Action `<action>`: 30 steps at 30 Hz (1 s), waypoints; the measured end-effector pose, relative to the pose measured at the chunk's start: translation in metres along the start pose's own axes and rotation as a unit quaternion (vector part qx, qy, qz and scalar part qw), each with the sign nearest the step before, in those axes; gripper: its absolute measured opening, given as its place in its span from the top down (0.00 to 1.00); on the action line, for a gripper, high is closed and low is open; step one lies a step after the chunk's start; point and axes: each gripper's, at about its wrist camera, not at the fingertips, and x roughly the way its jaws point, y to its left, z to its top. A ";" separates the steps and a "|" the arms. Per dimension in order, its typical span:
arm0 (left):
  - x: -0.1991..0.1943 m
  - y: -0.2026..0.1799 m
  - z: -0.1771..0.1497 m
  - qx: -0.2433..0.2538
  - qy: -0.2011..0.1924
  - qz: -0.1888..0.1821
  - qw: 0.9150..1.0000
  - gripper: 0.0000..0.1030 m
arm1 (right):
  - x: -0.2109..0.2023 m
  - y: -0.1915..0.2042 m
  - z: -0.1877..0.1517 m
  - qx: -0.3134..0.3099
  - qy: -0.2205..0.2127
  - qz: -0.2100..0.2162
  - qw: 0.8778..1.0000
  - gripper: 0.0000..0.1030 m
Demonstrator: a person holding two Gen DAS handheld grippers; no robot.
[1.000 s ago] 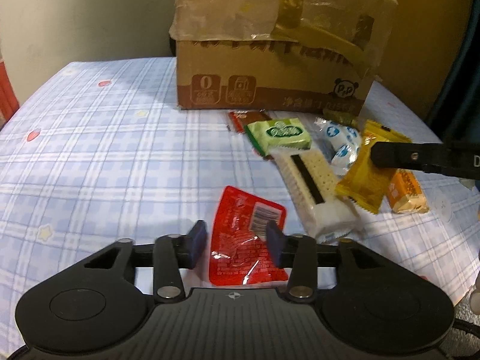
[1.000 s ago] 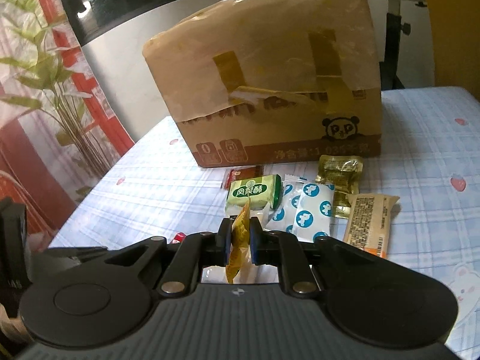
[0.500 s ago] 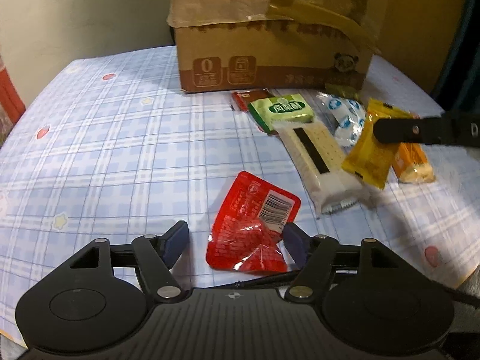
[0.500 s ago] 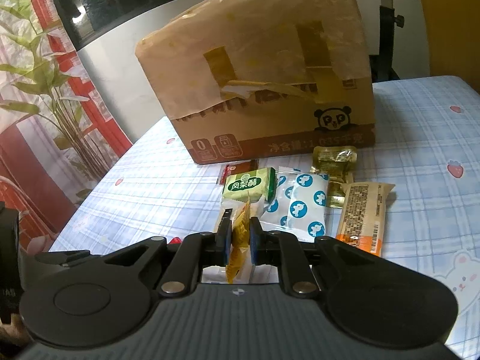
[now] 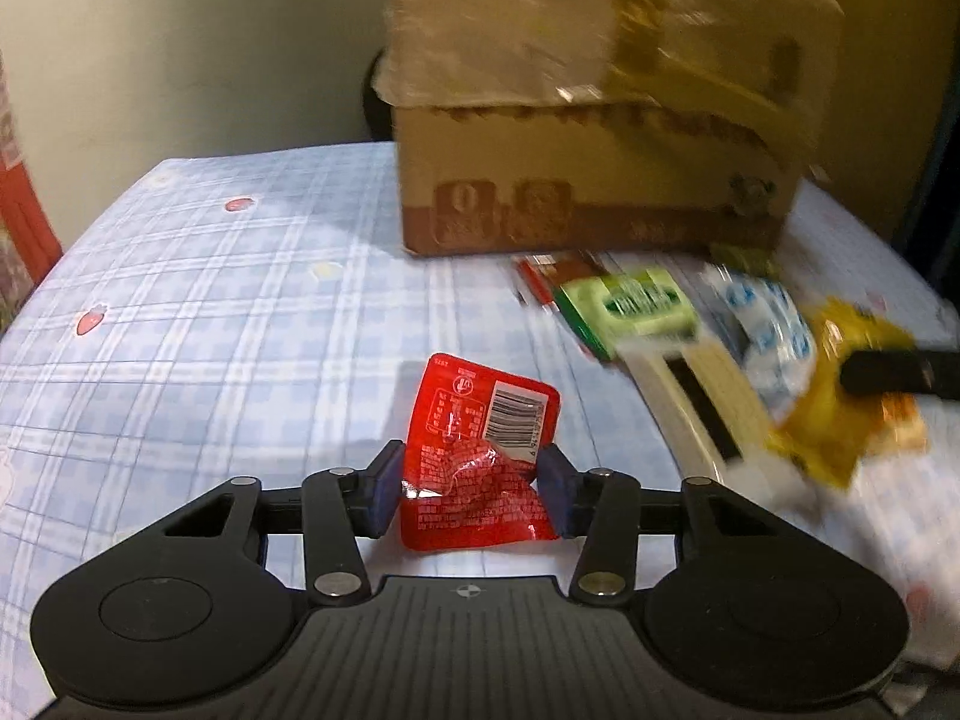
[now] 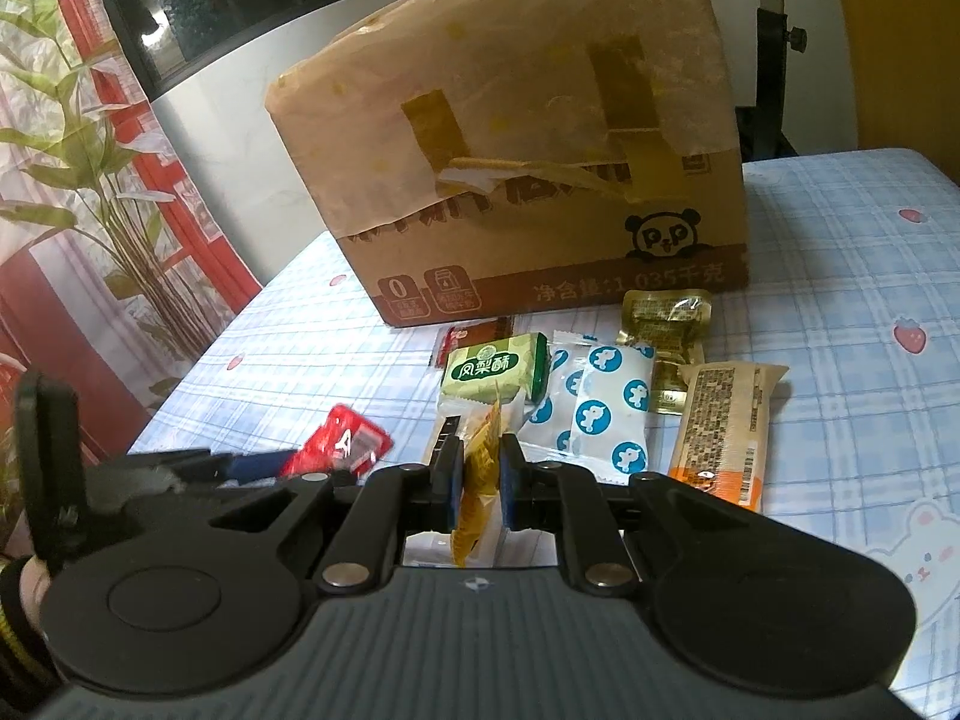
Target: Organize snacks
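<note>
My left gripper (image 5: 468, 495) is closed on a crumpled red snack packet (image 5: 480, 450), its pads pressing both sides; the packet also shows in the right wrist view (image 6: 345, 444). My right gripper (image 6: 482, 480) is shut on a yellow snack packet (image 6: 477, 492), seen in the left wrist view (image 5: 840, 396) too. A cardboard box (image 6: 516, 168) stands behind a cluster of snacks: a green pineapple cake (image 6: 495, 369), white packets with blue dots (image 6: 600, 402), a gold packet (image 6: 663, 324) and an orange bar (image 6: 726, 426).
A long cracker pack (image 5: 702, 402) lies beside the yellow packet. The blue checked tablecloth (image 5: 210, 330) covers the table. A plant and red window frame (image 6: 90, 210) stand to the left of the table. A dark stand (image 6: 774, 48) is behind the box.
My left gripper has closed its fingers on the red packet, which was between open fingers before, and the camera has swung. My right gripper keeps its hold on the yellow packet.
</note>
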 end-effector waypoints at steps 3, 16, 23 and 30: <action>-0.008 0.003 0.007 -0.007 -0.020 -0.009 1.000 0.70 | -0.002 -0.002 0.001 -0.002 -0.004 -0.003 1.000 0.87; -0.019 0.015 0.003 -0.047 -0.016 -0.037 0.998 0.89 | -0.003 -0.003 0.003 -0.001 -0.008 -0.005 1.000 0.87; -0.025 0.008 -0.004 -0.028 0.002 -0.043 0.999 0.43 | -0.002 -0.003 0.002 0.002 -0.008 -0.002 1.000 0.87; -0.011 -0.011 -0.015 0.020 0.008 -0.005 1.000 0.42 | -0.002 -0.002 0.002 0.002 -0.006 -0.002 1.000 0.87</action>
